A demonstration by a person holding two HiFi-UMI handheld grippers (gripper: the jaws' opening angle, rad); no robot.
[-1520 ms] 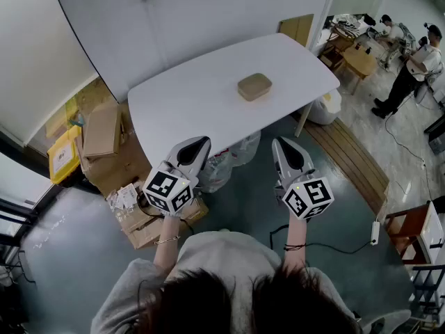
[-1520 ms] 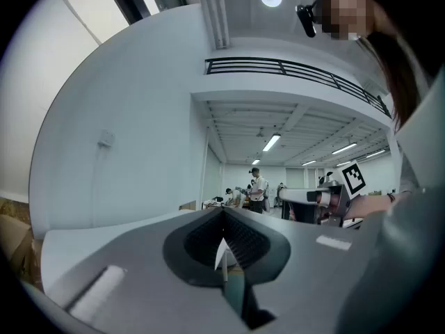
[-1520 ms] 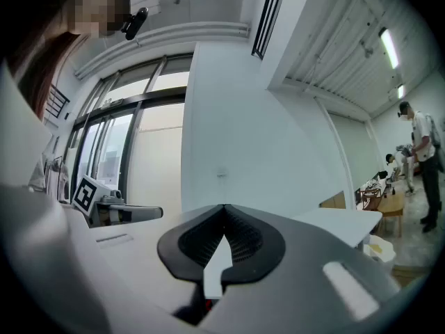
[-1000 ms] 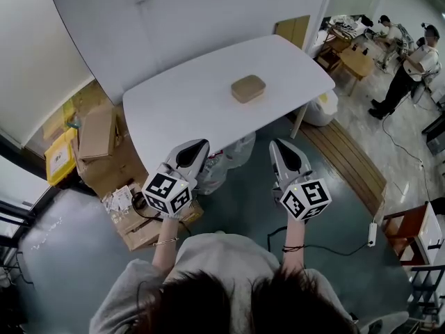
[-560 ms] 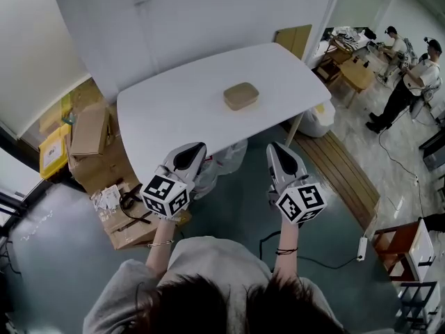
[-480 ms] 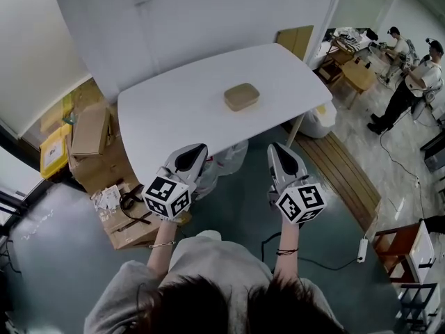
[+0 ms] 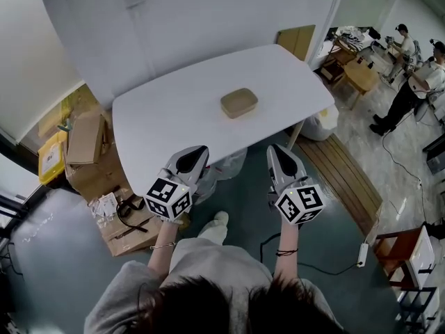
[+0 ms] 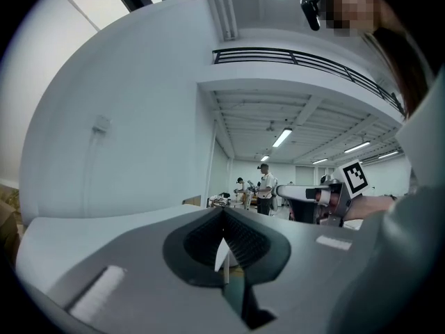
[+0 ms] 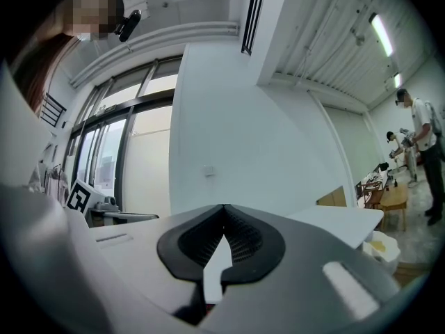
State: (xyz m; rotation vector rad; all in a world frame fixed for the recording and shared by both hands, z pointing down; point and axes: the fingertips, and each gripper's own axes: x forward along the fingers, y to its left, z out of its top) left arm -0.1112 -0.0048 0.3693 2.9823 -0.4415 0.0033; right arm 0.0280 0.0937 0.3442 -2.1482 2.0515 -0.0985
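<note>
In the head view my left gripper (image 7: 195, 150) and my right gripper (image 7: 276, 149) are held side by side just short of the near edge of a white table (image 7: 167, 117). Both are shut with nothing between the jaws. A flat tan box (image 7: 239, 102) with rounded corners lies on the table's middle, beyond both grippers and apart from them. In the left gripper view the left gripper (image 8: 223, 212) shows its jaws meeting at the tips, with the right gripper's marker cube (image 8: 352, 177) off to the right. The right gripper (image 9: 223, 210) in its own view is likewise shut and empty.
Cardboard boxes (image 7: 87, 136) and a yellow item (image 7: 51, 158) are piled on the floor left of the table. A white bag (image 7: 322, 122) sits by the table's right leg. People (image 7: 416, 89) stand at a small wooden table (image 7: 360, 75) far right. A cable and power strip (image 7: 361, 255) lie on the floor.
The person has stepped nearer the table, with a shoe now showing below the grippers. The table and tan box have shifted lower and left in the head view. Both grippers stay shut.
</note>
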